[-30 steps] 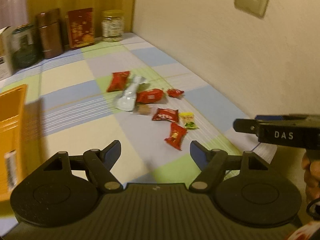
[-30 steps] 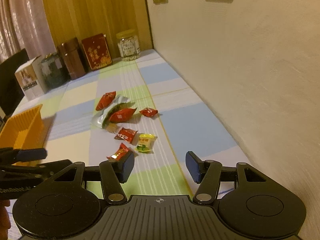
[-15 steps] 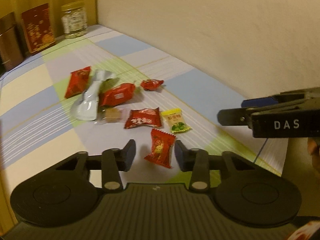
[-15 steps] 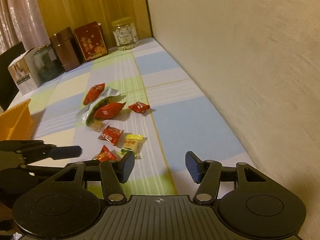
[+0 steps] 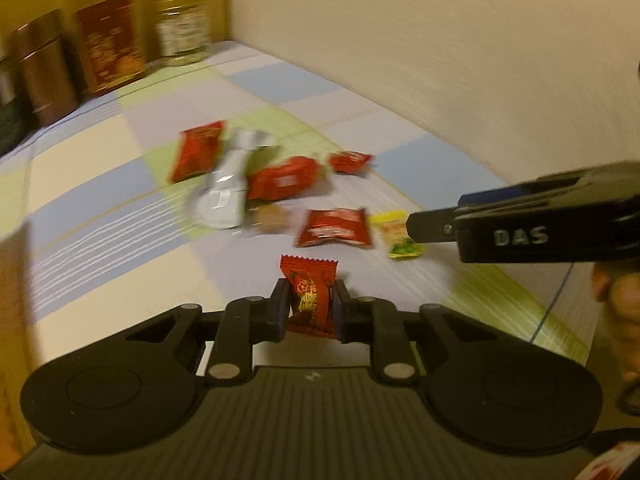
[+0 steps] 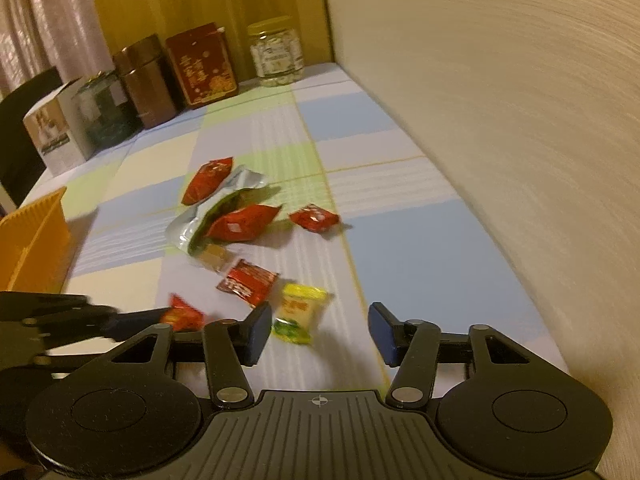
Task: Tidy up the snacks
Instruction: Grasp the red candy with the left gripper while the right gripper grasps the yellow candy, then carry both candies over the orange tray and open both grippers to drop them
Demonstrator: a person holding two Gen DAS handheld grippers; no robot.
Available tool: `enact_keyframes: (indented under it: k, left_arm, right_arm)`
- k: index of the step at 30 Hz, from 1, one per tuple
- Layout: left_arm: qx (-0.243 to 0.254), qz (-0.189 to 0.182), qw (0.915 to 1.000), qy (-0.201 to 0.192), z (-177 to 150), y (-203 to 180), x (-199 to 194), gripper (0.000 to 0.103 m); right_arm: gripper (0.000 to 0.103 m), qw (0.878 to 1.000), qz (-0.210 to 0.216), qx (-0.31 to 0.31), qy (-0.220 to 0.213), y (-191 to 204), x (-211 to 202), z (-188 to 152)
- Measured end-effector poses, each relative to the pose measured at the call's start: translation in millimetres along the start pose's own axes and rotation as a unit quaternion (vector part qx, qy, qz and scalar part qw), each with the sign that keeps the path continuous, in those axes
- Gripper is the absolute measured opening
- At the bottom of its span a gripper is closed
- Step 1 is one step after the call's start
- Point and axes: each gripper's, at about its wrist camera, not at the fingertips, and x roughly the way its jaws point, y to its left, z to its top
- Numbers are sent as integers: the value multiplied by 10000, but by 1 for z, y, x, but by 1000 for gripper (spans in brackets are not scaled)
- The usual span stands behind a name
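Small wrapped snacks lie scattered on the checked tablecloth (image 5: 120, 264). My left gripper (image 5: 310, 312) is shut on a red candy (image 5: 310, 300) standing upright between its pads; the right wrist view shows the same red candy (image 6: 184, 316) in the left gripper (image 6: 136, 318). My right gripper (image 6: 320, 334) hangs low over the table with its jaws closing. A yellow candy (image 6: 300, 312) lies just inside its left finger (image 6: 256, 332), and the pads do not press it. Seen from the left wrist, the right gripper (image 5: 436, 216) reaches in beside that yellow candy (image 5: 396, 236).
More red packets (image 6: 244, 222), a silver pouch (image 6: 188, 232) and a brown candy (image 6: 214, 258) lie further out. An orange basket (image 6: 36, 232) stands at the left. Tins (image 6: 146, 80), a red box (image 6: 200, 64) and a jar (image 6: 276, 56) line the back edge. A wall (image 6: 500, 120) runs close on the right.
My left gripper came down onto the nearest red candy and closed on it. My right gripper moved forward and down toward the yellow candy, and its jaws narrowed a little.
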Motion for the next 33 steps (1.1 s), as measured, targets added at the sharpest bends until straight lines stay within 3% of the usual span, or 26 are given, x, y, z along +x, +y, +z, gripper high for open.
enact_keyframes:
  k: [6, 10, 12, 14, 22, 33]
  left_arm:
    - [-508, 215, 9984, -86, -8, 27, -27, 19]
    - [-648, 305, 9974, -105, -13, 37, -37, 19]
    - [-688, 331, 9970, -113, -15, 39, -40, 19]
    - [-764, 347, 9964, -115, -17, 42, -45, 19]
    - [-987, 414, 9941, -170, -24, 47, -72, 19]
    - [-1268, 692, 9888, -385, -29, 64, -132, 19]
  right_arm:
    - [36, 9991, -4, -223, 373, 11, 31, 5]
    - [34, 9983, -151, -400, 397, 19, 37, 4]
    - [25, 9974, -275, -536, 397, 23, 38, 3]
    - [23, 9969, -303, -580, 431, 25, 37, 3]
    - [22, 9976, -337, -519, 298, 36, 8, 6]
    - [22, 9984, 114, -561, -33, 97, -49, 6]
